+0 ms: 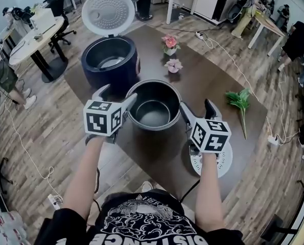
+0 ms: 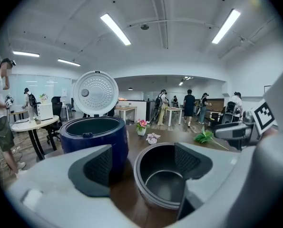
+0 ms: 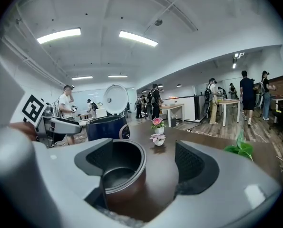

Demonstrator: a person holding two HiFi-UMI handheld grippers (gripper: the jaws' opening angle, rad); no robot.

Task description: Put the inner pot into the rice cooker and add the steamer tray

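Note:
The dark blue rice cooker (image 1: 110, 60) stands at the table's far side with its white lid (image 1: 108, 11) raised and its well empty. In front of it the black inner pot (image 1: 153, 105) rests upright on the table. My left gripper (image 1: 116, 97) is open at the pot's left rim, and in the left gripper view (image 2: 146, 165) its right pad overlaps the rim. My right gripper (image 1: 197, 111) is open at the pot's right side, its left pad against the wall (image 3: 148, 163). The white perforated steamer tray (image 1: 220, 165) lies flat under my right hand.
Two small flower pots (image 1: 169, 44) (image 1: 173, 65) stand behind the inner pot. A green leafy sprig (image 1: 238, 101) lies at the right of the dark brown table (image 1: 157, 157). Cables run over the wooden floor, and people and desks fill the room around.

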